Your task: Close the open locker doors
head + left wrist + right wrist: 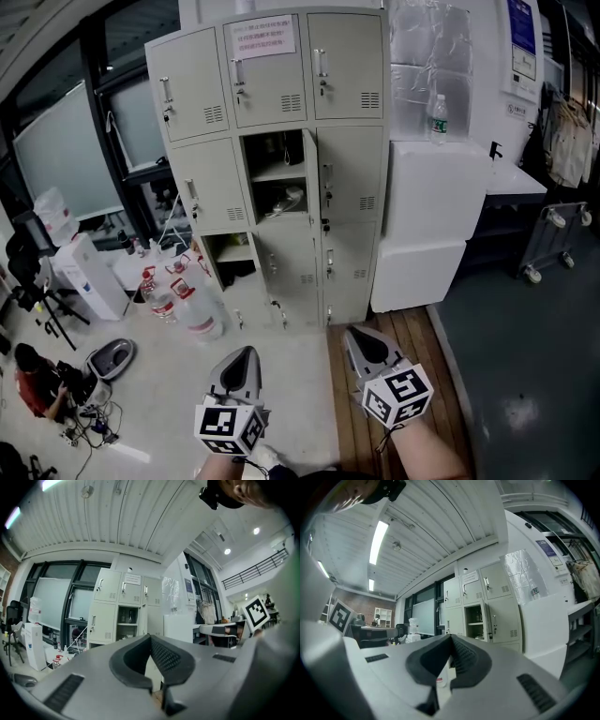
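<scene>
A beige locker cabinet [272,159] stands ahead of me, some way off. Its middle compartment [274,178] in the second row is open, its door [310,173] swung out to the right. A lower left compartment [230,255] also shows a dark open inside. My left gripper [247,351] and right gripper [355,331] are held side by side low in the head view, pointing at the lockers, both shut and empty. The open compartment [127,617] shows above the left gripper [151,637] in its own view. In the right gripper view the open door [492,619] stands above the right gripper [451,635].
White blocks [436,216] stand right of the lockers with a water bottle [438,120] on top. Water jugs [183,302] and a dispenser [89,277] sit at the left. A wheeled cart [558,234] stands far right. A person [37,380] crouches at bottom left. Wooden planks [398,342] lie underfoot.
</scene>
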Demonstrator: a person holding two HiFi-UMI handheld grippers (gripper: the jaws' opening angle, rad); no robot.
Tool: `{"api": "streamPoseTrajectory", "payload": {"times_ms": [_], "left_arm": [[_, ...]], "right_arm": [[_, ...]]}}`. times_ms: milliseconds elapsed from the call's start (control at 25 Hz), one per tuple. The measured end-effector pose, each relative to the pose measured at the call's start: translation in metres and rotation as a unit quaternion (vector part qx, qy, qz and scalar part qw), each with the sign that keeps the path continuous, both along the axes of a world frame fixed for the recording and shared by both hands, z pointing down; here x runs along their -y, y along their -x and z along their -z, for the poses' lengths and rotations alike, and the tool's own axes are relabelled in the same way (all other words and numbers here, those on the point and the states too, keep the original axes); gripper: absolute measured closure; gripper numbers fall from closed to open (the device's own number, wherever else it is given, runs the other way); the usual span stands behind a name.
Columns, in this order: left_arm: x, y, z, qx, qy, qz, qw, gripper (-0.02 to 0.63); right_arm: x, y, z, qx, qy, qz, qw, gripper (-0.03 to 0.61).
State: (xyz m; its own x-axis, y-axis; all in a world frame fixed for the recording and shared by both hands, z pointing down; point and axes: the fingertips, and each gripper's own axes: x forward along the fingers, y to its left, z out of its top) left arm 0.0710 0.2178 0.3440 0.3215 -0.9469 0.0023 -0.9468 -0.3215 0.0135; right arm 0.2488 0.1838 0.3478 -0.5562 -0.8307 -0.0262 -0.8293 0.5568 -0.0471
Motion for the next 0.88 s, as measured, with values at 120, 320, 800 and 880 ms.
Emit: {"api": "streamPoseTrajectory", "payload": {"times_ms": [120,320,800,880], "left_arm": [[0.000,-0.002,-0.003,0.002,0.003,0.002,1.0000,0.611],[-0.004,-0.005,-0.005,0.011,0.003,0.006,0.9999,0.611],[-0.002,0.004,-0.017,0.006,0.018,0.013,0.9997,0.611],[0.000,0.005,-0.020,0.003,0.020,0.012,0.9997,0.611]], "right_arm": [[0.002,-0.001,-0.003,0.004,0.003,0.004,1.000,0.578],[0.002,0.000,-0.005,0.011,0.002,0.011,1.000,0.578],[0.008,0.021,-0.009,0.011,0.003,0.032,0.999,0.578],[0.011,0.023,-0.011,0.011,0.005,0.033,0.999,0.578]]}}
